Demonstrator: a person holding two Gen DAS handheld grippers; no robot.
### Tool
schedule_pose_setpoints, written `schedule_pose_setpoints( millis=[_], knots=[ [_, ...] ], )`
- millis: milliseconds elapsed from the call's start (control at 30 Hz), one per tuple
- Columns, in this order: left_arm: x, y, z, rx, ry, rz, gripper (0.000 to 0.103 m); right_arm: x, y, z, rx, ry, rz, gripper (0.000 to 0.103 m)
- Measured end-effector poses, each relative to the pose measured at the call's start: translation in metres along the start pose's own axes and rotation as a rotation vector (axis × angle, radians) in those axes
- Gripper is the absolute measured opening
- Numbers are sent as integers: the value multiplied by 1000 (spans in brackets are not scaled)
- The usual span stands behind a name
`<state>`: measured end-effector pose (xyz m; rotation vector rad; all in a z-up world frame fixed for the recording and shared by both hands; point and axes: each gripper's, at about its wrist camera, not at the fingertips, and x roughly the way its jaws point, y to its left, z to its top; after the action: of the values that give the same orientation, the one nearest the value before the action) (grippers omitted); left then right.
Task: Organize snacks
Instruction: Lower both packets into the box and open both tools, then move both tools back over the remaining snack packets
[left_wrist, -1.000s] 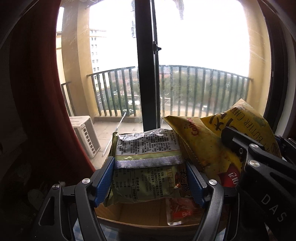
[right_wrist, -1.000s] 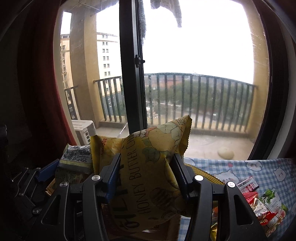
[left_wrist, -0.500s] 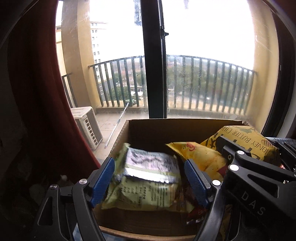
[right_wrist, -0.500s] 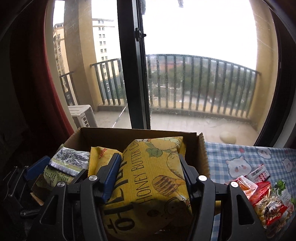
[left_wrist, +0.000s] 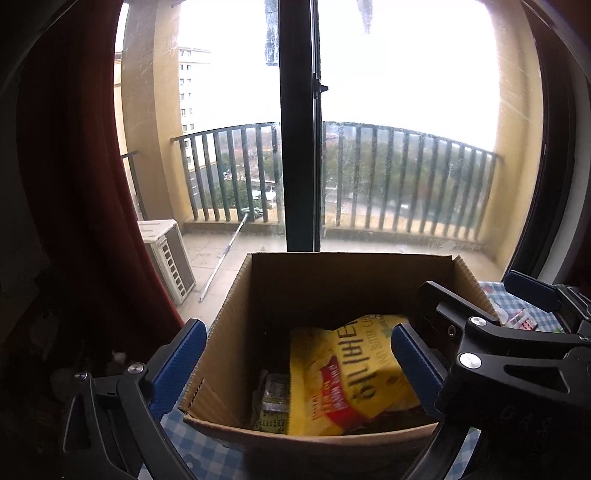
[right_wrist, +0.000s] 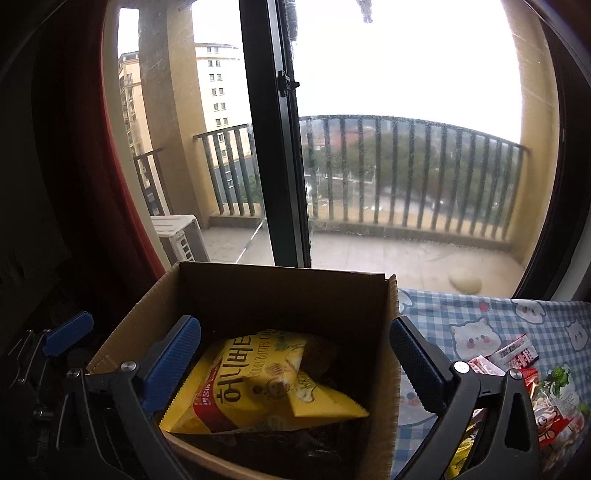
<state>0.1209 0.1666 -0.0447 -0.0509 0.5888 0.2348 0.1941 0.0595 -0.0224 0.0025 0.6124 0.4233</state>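
Left gripper (left_wrist: 295, 363): its jaws have just been opening and now stand wide. Nothing is pinched. The left blue pad hangs outside the box wall and the right blue pad hangs over the inside.
Right gripper (right_wrist: 295, 363): its jaws have also just been opening and now stand wide. The yellow bag lies below the gap, free of both pads.
Box (left_wrist: 347, 280): a brown cardboard box, open at the top. It sits on the worktop in front of the window.
Yellow bag (left_wrist: 351, 373): a yellow snack bag with a red patch and dark letters. It lies inside the box, tilted, on top of other things.
Green packet (left_wrist: 271, 406): a small pale green packet with tiny print. It is down in the box, just beside the yellow bag, on the left, and partly under it.
Worktop (right_wrist: 491, 314): it has a blue and white check cloth with little cartoon faces.
Other snacks (right_wrist: 517, 354): red and white packets lie on the cloth to the right of the box, outside it.
Window (right_wrist: 406, 92): big glass with a dark frame. A balcony rail is outside.
Curtain (left_wrist: 85, 184): dark red, on the left.
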Motion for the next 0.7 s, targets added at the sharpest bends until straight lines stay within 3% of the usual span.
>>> schedule_pose_setpoints(
  millis=[300,700],
  knots=[
    [-33,-33,-10,30,-44,-51,101,-48,-31,-17,19,-35,-70,103],
    [-66,-104,-35,37,-54,-155,101,-111,-101,-55,49,-69,-130,103]
  ],
)
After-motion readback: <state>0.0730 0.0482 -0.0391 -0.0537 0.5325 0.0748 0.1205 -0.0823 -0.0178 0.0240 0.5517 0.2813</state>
